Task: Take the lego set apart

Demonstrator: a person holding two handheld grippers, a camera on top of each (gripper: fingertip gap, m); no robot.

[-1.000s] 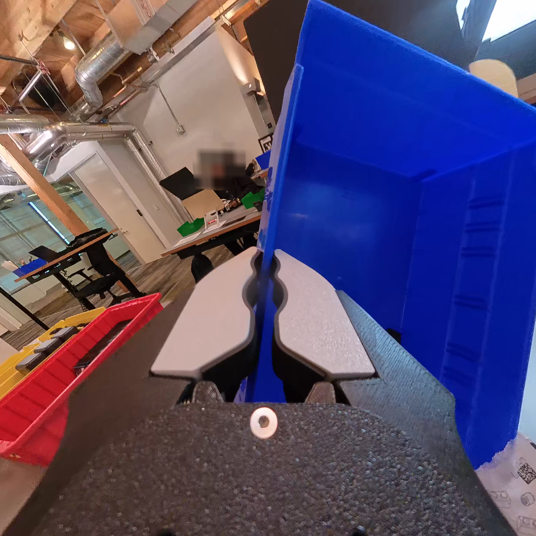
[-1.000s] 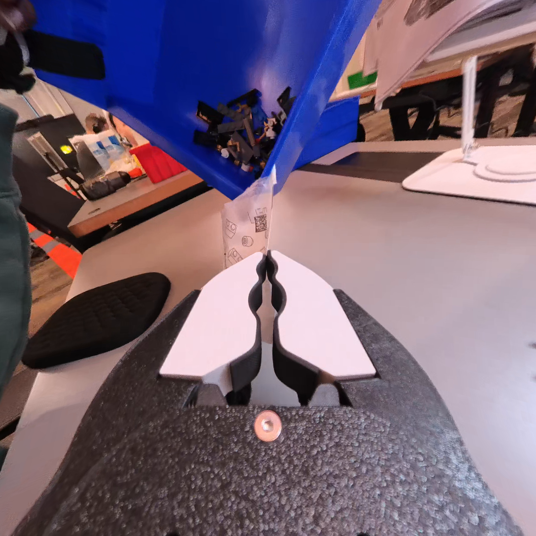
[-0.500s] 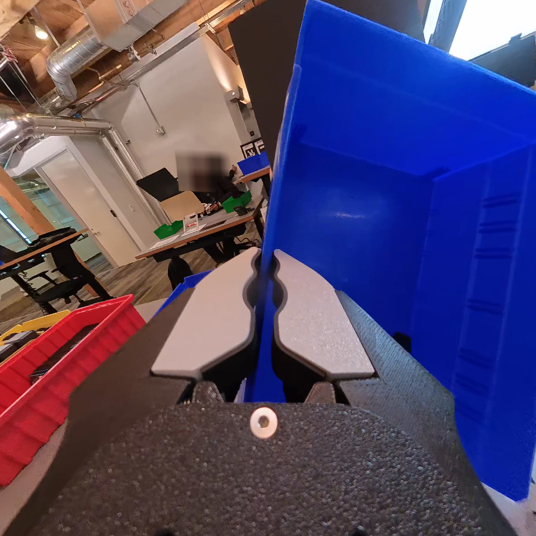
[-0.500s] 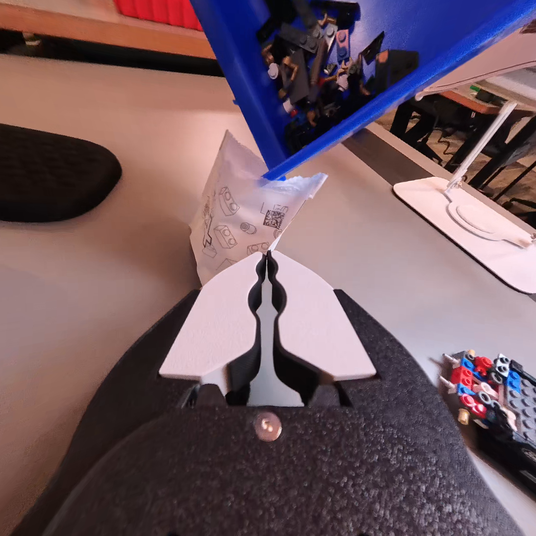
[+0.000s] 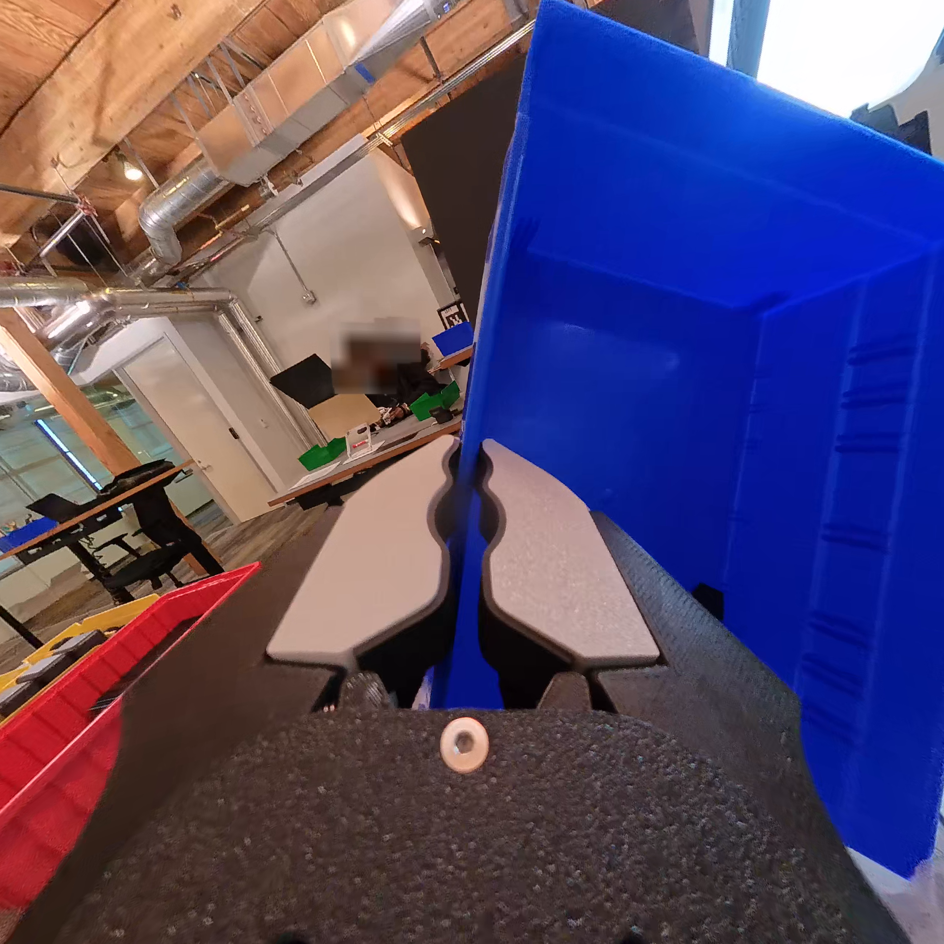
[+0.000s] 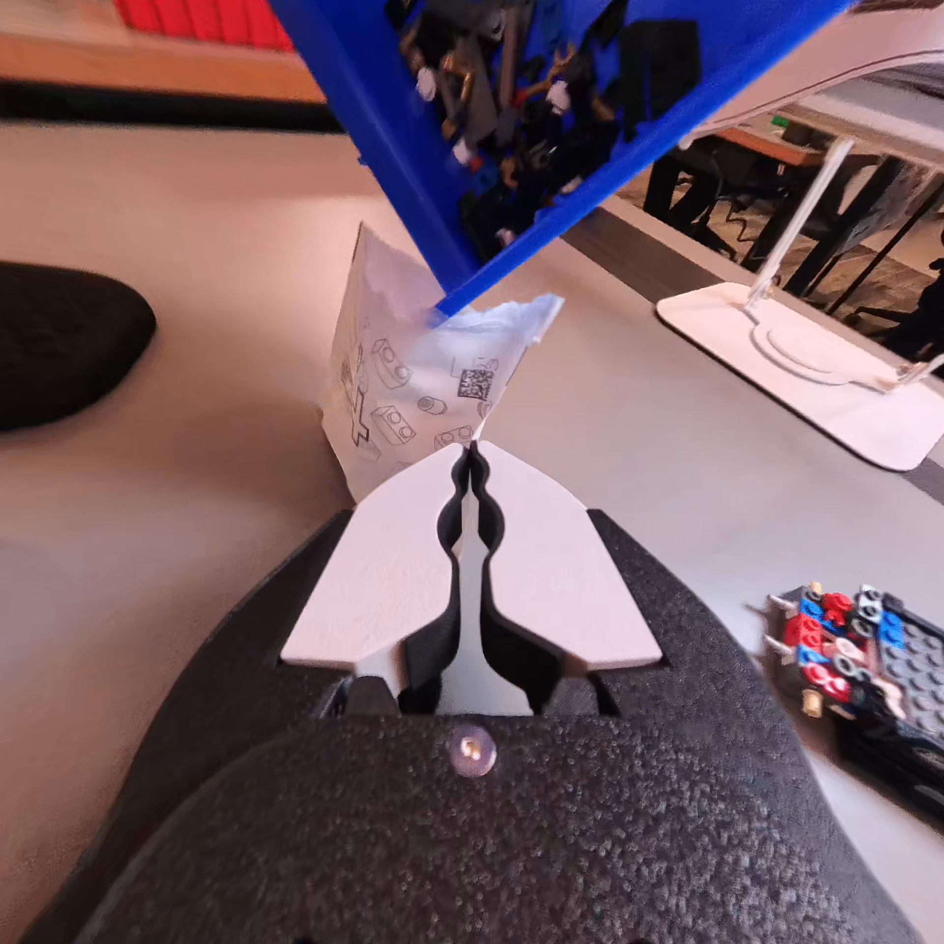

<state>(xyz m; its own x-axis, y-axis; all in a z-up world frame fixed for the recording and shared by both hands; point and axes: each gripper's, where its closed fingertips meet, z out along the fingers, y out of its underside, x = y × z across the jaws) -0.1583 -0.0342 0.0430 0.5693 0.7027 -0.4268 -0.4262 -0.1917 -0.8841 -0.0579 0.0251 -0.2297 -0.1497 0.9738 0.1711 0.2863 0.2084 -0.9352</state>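
Over the smooth pale surface (image 6: 638, 459), left tongs (image 5: 467, 449) clamp the tilted blue plastic bin (image 5: 715, 408) wall, right tongs (image 6: 471, 445) pinch a crinkled paper bag (image 6: 408, 388), studded lego set (image 6: 868, 659) lying right.

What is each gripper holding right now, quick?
Left gripper: shut on the wall of the tilted blue bin.
Right gripper: shut on a corner of the white paper bag.
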